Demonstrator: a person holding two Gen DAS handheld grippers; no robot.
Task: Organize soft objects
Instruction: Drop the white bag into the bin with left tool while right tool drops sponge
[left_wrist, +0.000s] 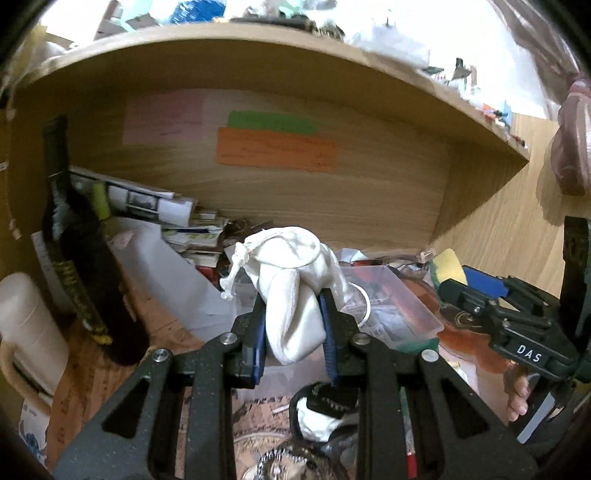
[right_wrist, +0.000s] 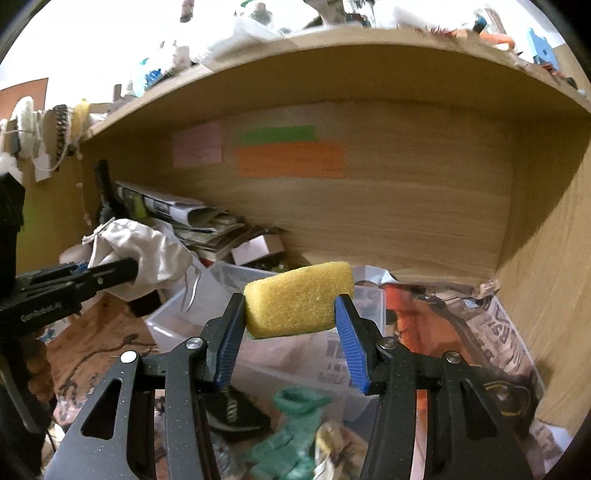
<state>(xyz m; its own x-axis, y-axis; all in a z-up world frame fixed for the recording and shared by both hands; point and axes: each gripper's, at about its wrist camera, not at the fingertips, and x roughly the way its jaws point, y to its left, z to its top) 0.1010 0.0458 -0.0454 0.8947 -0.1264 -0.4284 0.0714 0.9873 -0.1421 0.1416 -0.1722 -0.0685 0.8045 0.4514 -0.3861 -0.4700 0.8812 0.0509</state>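
Closest to the left wrist camera, the left gripper (left_wrist: 293, 328) has its 2 blue-padded fingers (left_wrist: 259, 341) clamped on a white drawstring pouch (left_wrist: 295, 284), squeezing the lower folded part while the gathered top with its knotted cord flops up and to the left. It's held up in the air above a clear plastic bin (left_wrist: 402, 306) full of papers and junk, not touching it as far as I can tell.

Over on the right wrist view, the right gripper (right_wrist: 291, 325) is grasping a yellow sponge (right_wrist: 299, 297) by its 2 short ends. The sponge sits lengthwise between the blue fingers (right_wrist: 231, 341), level-ish, with a thin green scrub layer showing along its underside. It's also hanging over the same clear bin (right_wrist: 258, 354), which has newspaper showing through it.

Both views face a wooden shelf cubby (left_wrist: 332, 192) with pink, green and orange sticky notes (left_wrist: 277, 151) on the back panel. A dark wine bottle (left_wrist: 79, 266) stands upright at the left, next to a leaning stack of magazines (left_wrist: 177, 218). A white plastic container (left_wrist: 29, 328) sits at the far left edge.

From the right camera the pouch (right_wrist: 144, 251) shows off to the left in the other gripper (right_wrist: 110, 271), well apart from the sponge. Below, near the lens, there's a green plastic toy thing (right_wrist: 295, 432) lying in the clutter, too blurry to identify.
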